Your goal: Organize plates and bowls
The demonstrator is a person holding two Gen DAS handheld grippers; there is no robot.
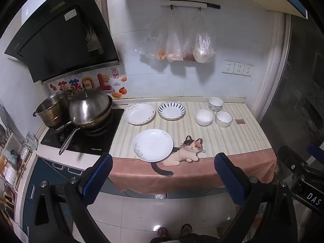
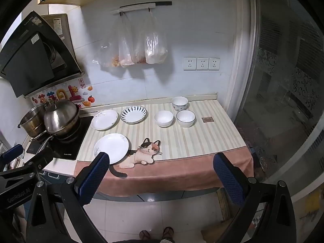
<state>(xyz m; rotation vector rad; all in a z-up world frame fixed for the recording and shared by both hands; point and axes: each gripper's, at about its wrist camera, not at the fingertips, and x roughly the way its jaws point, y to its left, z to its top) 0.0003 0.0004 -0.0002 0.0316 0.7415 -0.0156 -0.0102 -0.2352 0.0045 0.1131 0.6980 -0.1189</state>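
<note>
Three plates lie on the striped counter mat: a white plate [image 1: 153, 144] [image 2: 111, 148] near the front edge, a white floral plate [image 1: 139, 113] [image 2: 104, 119] at the back left, and a blue-striped plate [image 1: 171, 110] [image 2: 133, 114] beside it. Three bowls stand to the right: a plain white bowl [image 1: 204, 117] [image 2: 163, 118], a dark-rimmed bowl [image 1: 223, 118] [image 2: 185, 118], and a patterned bowl [image 1: 215, 103] [image 2: 179, 103] behind them. My left gripper [image 1: 163, 168] and my right gripper [image 2: 162, 168] are both open and empty, held in front of the counter edge.
A stove [image 1: 85, 137] with a lidded wok [image 1: 90, 109] and a steel pot [image 1: 53, 109] is at the left. Plastic bags [image 1: 178, 44] hang on the wall. A glass door [image 2: 283, 101] is at the right. A small brown square [image 2: 207, 119] lies on the mat.
</note>
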